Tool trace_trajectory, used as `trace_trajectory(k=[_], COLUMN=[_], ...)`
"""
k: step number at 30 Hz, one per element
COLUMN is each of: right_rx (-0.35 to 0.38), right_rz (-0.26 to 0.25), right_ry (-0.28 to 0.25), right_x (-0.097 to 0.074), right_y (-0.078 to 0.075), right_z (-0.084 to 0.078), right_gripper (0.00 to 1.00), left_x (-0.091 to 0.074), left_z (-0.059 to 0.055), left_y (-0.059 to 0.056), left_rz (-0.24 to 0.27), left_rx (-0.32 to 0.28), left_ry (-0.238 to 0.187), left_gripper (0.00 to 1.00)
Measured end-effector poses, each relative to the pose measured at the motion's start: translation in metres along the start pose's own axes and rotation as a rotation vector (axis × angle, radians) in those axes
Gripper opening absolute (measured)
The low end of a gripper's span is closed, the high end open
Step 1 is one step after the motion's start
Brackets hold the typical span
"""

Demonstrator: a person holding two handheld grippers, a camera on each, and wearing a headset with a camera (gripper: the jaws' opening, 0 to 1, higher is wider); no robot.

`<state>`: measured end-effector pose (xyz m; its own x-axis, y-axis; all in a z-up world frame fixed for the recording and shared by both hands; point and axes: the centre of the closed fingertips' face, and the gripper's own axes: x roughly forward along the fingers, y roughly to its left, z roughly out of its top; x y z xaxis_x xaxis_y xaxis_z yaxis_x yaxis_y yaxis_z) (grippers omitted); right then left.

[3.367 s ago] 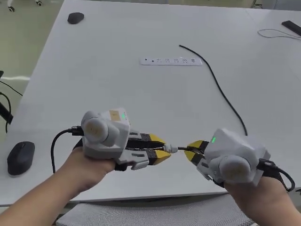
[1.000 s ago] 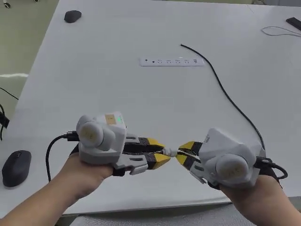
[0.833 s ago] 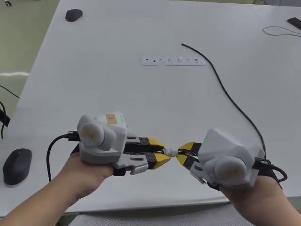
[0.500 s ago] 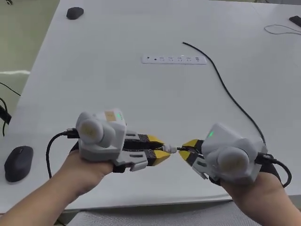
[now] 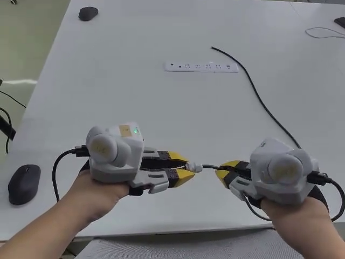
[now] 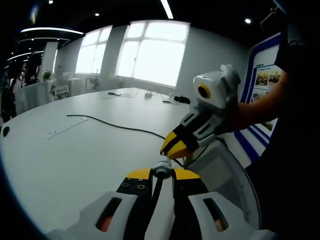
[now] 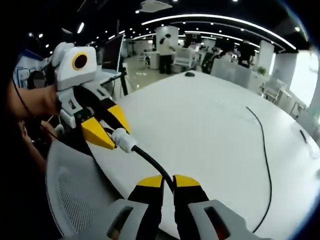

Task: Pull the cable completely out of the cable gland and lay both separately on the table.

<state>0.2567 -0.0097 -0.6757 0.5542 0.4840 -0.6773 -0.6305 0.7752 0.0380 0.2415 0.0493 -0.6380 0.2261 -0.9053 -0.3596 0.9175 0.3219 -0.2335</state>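
Note:
The white cable gland is held just above the table's near edge, and my left gripper is shut on it. A short stretch of black cable runs out of the gland to my right gripper, which is shut on the cable. In the left gripper view the gland sits between my yellow jaw tips, with the right gripper just beyond it. In the right gripper view the cable rises from my shut jaws to the gland, which the left gripper holds.
A white power strip lies mid-table, with a long black cable curving from it towards the right hand. One dark mouse rests at the near left and another at the far left. A chair back stands below the table edge.
My right gripper has drawn to the right, away from the left one. A longer stretch of black cable now shows between the gland and the right jaws.

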Motion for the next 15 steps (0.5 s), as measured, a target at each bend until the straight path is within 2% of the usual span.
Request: trace_trajectory(k=[4, 6, 11, 15], right_rx=[0.069, 0.169, 0.327, 0.531], right_rz=[-0.026, -0.031, -0.042, -0.039], right_ry=[0.001, 0.002, 0.015, 0.014], right_x=[0.000, 0.000, 0.003, 0.009], right_y=[-0.009, -0.014, -0.024, -0.030], right_z=[-0.008, -0.015, -0.032, -0.047], right_gripper=[0.02, 0.02, 0.02, 0.02], left_x=[-0.001, -0.001, -0.001, -0.001], left_z=[0.001, 0.001, 0.001, 0.001], left_y=[-0.001, -0.001, -0.002, -0.003], left_rz=[0.002, 0.002, 0.003, 0.004], left_rx=[0.000, 0.002, 0.010, 0.005], left_ry=[-0.001, -0.003, -0.002, -0.006], left_gripper=[0.15, 0.15, 0.15, 0.15])
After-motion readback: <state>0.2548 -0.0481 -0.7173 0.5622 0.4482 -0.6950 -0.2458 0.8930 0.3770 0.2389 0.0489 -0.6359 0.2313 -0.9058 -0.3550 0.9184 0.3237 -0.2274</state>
